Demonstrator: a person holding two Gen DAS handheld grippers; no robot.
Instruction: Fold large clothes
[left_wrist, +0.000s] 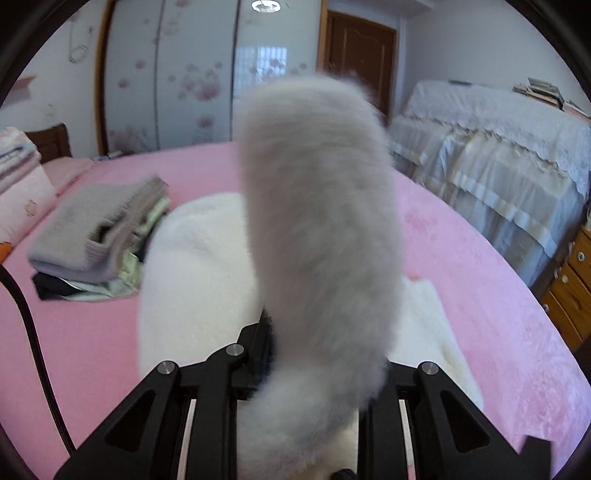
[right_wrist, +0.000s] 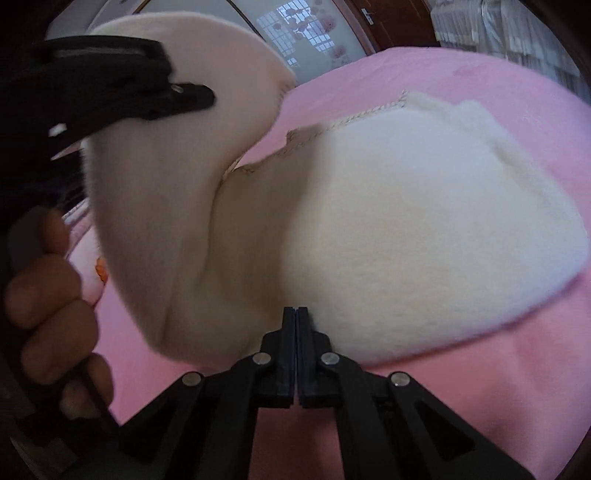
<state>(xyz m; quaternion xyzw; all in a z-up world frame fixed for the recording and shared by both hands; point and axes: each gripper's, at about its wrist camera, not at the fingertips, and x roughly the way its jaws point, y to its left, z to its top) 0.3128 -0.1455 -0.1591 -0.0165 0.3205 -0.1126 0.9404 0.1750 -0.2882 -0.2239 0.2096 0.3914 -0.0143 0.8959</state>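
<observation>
Left gripper (left_wrist: 317, 354) pinches a lifted flap of white fleece garment (right_wrist: 406, 229); right gripper (right_wrist: 297, 314) pressed together at its edge; fold seemingly midway.

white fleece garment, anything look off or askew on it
Nothing looks damaged. The white fleece garment lies rumpled on the pink bed, one part lifted by the left gripper; the stitched edge is uneven mid-fold.

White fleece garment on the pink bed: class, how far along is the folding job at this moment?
Done: a stack of folded clothes already sits on the pink bed. In hand: the left gripper lifts one part of the white fleece garment up, while the right gripper, jaws together, pins its near edge. Left: most of the garment lies spread flat, so the fold still has to be laid over and finished.
</observation>
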